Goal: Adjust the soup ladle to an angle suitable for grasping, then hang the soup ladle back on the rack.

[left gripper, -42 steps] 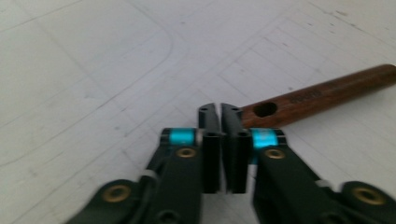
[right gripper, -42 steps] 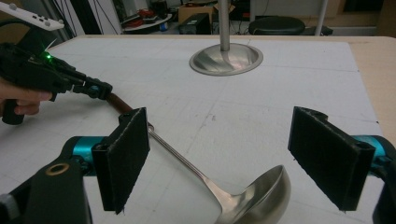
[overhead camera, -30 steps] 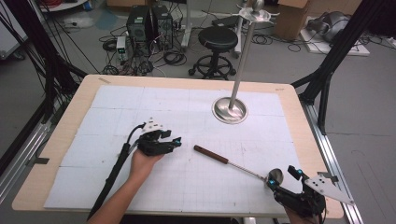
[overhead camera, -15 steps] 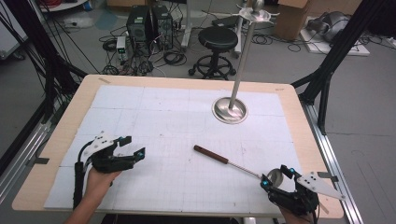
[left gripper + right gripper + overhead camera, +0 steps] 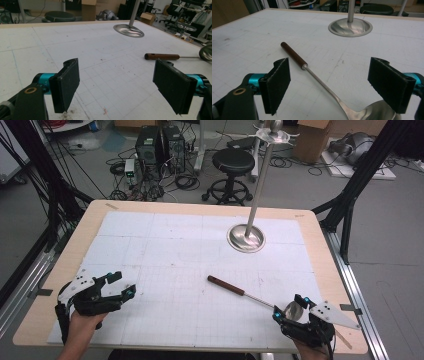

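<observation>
A metal ladle (image 5: 250, 296) with a brown wooden handle (image 5: 293, 55) lies flat on the white mat; its bowl (image 5: 377, 113) points to the near right corner. My right gripper (image 5: 289, 307) stands open there, its jaws on either side of the bowl end. My left gripper (image 5: 121, 284) is open at the near left of the table with nothing between its jaws. In the left gripper view the ladle handle (image 5: 162, 56) lies off to the right. A tall steel stand (image 5: 246, 238) with a round base rises at the back right of the mat.
The white gridded mat (image 5: 165, 255) covers a wooden table (image 5: 65, 255). Behind the table stand a black stool (image 5: 233, 162), computer cases (image 5: 156, 145) and loose cables on the floor. Black frame struts (image 5: 350, 195) flank both sides.
My left gripper has pulled back from the middle of the mat to the near left corner. The right gripper has edged a little left along the front edge. The ladle has stayed put.
</observation>
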Demonstrator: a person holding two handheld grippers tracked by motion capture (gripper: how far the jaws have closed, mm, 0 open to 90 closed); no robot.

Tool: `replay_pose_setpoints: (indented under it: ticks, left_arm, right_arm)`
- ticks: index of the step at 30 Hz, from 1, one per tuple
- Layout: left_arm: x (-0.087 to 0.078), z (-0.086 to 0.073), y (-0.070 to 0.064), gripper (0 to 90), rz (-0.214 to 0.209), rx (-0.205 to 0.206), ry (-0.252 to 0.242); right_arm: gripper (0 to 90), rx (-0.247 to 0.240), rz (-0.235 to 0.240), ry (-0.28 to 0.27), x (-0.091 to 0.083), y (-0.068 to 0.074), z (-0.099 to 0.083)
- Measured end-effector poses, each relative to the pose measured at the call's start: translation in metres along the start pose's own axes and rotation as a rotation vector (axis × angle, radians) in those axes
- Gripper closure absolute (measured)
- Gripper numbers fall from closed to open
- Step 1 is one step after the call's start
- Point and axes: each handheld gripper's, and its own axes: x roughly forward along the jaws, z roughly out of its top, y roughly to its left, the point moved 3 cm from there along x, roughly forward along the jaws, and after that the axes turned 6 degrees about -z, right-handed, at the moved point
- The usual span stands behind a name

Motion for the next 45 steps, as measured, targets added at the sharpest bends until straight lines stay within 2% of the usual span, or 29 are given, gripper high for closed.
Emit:
replay_pose_setpoints:
  ticks: [7,13,16,22,27,31,35,38,45]
  left_arm:
    - [0.0,-0.001,0.001,22.1,0.007,-0.007,0.001]
    - [0.004,-0.004,0.001,22.3,-0.018,-0.016,0.03]
    - [0.005,-0.005,0.002,22.4,-0.025,-0.02,0.04]
    - [0.006,-0.005,0.0,22.6,-0.034,-0.025,0.047]
    - [0.009,-0.005,-0.002,23.0,-0.04,-0.013,0.06]
    - [0.009,-0.006,-0.003,23.1,-0.039,-0.017,0.064]
    - [0.009,-0.006,-0.002,23.2,-0.038,-0.023,0.063]
    - [0.009,-0.006,-0.001,23.5,-0.036,-0.025,0.064]
    - [0.01,-0.007,-0.002,23.7,-0.035,-0.031,0.073]
  right_arm:
    - [17.0,0.001,0.007,0.004,0.002,-0.001,0.0]
    - [17.1,-0.015,0.013,0.02,0.011,0.002,0.005]
    - [17.4,-0.025,0.034,0.039,0.018,0.004,0.009]
    - [17.6,-0.108,0.081,0.139,0.035,0.001,0.013]
    - [18.6,-0.13,0.128,0.223,0.047,-0.008,0.016]
    - [23.2,-0.163,0.163,0.278,0.055,-0.012,0.018]
    - [26.6,-0.221,0.196,0.322,0.064,-0.013,0.022]
    - [28.8,-0.268,0.218,0.385,0.071,-0.013,0.022]
    - [35.7,-0.318,0.269,0.45,0.081,-0.011,0.02]
